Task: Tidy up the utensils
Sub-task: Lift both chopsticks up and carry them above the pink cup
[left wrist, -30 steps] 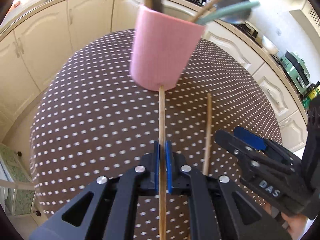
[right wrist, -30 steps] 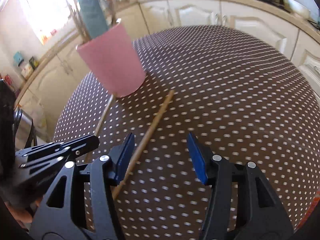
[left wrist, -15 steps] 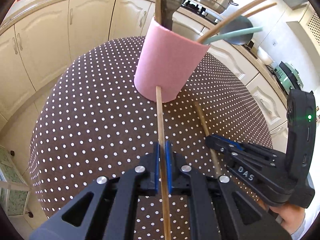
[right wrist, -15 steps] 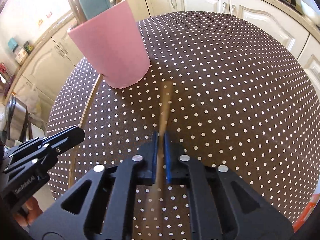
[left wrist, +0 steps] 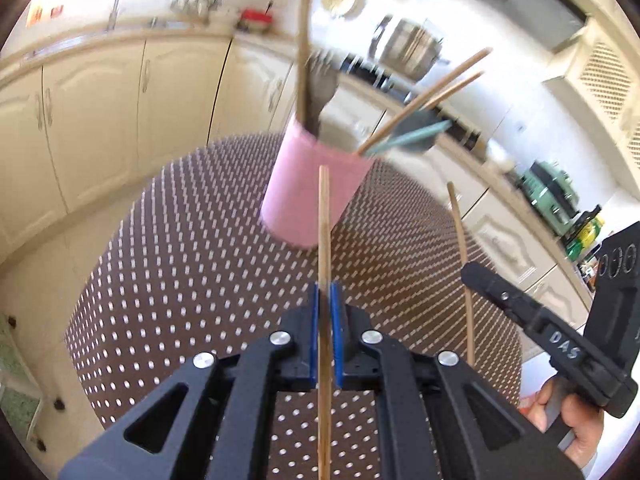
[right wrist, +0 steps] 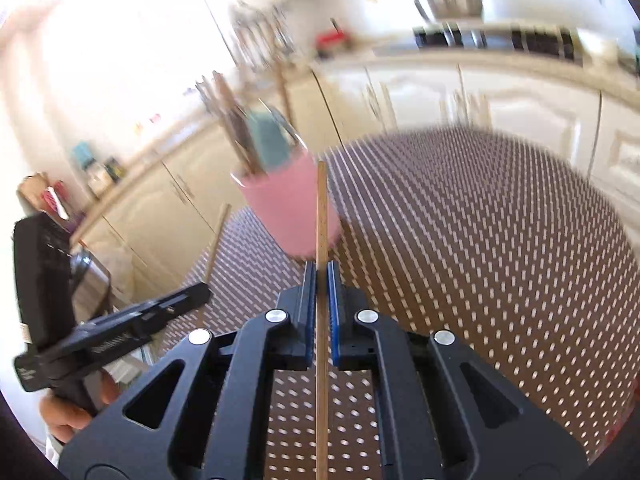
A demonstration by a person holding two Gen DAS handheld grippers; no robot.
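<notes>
In the left wrist view, the left gripper (left wrist: pixel 326 300) has its two blue pads squeezed together on a thin wooden chopstick (left wrist: pixel 324 232) that points up at the tall pink cup (left wrist: pixel 312 188), which stands on the brown dotted table (left wrist: pixel 180 240) and already holds sticks, a grey fork and a teal spoon, so this stick is probably going in there too. In the right wrist view, the right gripper (right wrist: pixel 320 280) is pinched shut on a second thin wooden chopstick (right wrist: pixel 321 220), held up off the table and aimed at the same pink cup (right wrist: pixel 288 208). Both grippers are held side by side, near each other, tipped up a bit, and the blur looks like moving.
</notes>
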